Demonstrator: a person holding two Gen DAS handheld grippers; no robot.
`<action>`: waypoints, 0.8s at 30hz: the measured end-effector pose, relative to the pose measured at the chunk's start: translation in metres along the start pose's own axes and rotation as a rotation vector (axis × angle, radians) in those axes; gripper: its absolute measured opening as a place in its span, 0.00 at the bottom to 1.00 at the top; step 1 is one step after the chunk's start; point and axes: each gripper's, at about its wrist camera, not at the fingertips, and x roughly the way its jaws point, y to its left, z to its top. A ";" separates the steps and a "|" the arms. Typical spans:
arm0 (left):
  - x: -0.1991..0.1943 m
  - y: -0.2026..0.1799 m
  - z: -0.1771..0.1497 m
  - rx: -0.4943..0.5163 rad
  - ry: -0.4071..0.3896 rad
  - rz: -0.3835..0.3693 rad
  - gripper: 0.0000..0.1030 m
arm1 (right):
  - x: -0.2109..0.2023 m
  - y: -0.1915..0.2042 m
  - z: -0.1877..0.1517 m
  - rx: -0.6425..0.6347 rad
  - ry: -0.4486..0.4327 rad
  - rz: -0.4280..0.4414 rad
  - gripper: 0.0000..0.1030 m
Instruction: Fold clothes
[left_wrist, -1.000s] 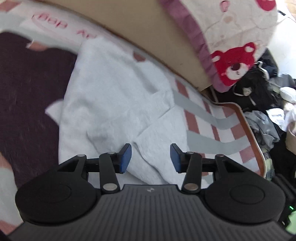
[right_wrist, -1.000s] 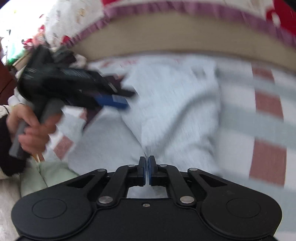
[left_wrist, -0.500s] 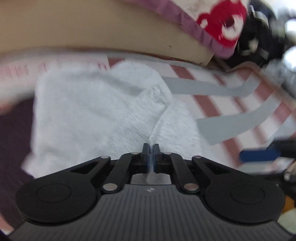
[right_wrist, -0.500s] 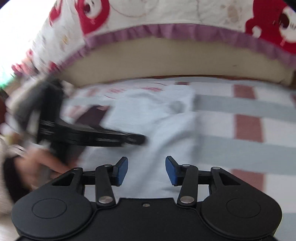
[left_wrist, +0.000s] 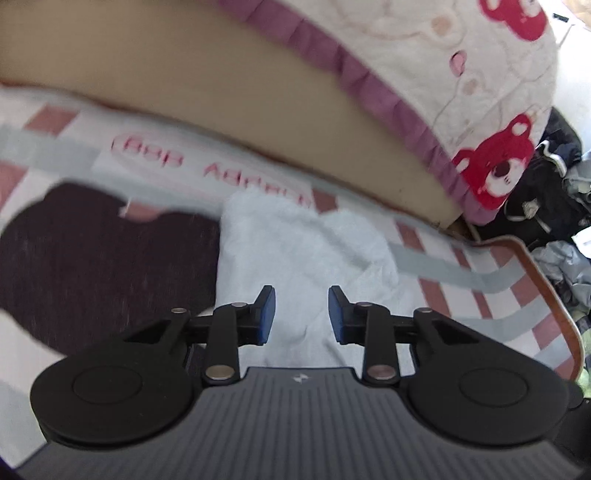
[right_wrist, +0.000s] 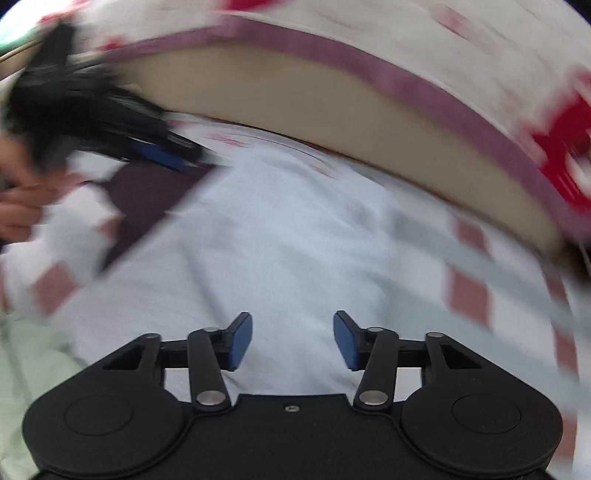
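Left gripper (left_wrist: 298, 314): released — blue pads spread wide, nothing between them, poised over the near part of the pale garment.
Left gripper seen from the right wrist (right_wrist: 159, 155): blurred black body with a blue pad, up at the far left above the dark cloth, held in a hand (right_wrist: 18, 206).
Right gripper (right_wrist: 293, 339): released too, jaws apart and empty, hanging above the near middle of the garment.
Garment (left_wrist: 295, 251): light grey-white, soft and fleecy, lying rumpled on the checked sheet; a fold ridge running across its right half; far edge close to the pink lettering.
Garment from the right wrist (right_wrist: 280, 251): filling the centre of the view, blurred, no cloth caught in either pair of fingers.
Dark cloth (left_wrist: 103, 266): deep plum, flat on the sheet, just left of the garment — edges touching or overlapping, cannot tell which.
Sheet (left_wrist: 476, 299): white with red-brown squares and grey bands, pink lettering (left_wrist: 207, 166) upside down near the far side.
Beige panel (left_wrist: 221, 85): broad tan band beyond the sheet.
Quilt (left_wrist: 480, 74): cream with red bears and a purple frill, lying over the top of the panel.
Clothes heap (left_wrist: 554, 221): dark and grey items piled at the far right, past the wooden edge (left_wrist: 554, 295).
Pale green fabric (right_wrist: 33, 369): lower left of the right wrist view, beside the garment.
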 end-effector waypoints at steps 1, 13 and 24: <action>0.002 0.002 -0.003 0.000 0.010 -0.001 0.29 | 0.007 0.013 0.005 -0.076 -0.010 0.008 0.58; 0.013 0.013 -0.019 -0.010 0.052 -0.083 0.29 | 0.088 -0.036 0.060 0.203 0.107 0.228 0.06; 0.065 -0.012 -0.045 -0.079 0.170 -0.352 0.38 | 0.083 -0.120 0.008 0.784 0.054 0.304 0.15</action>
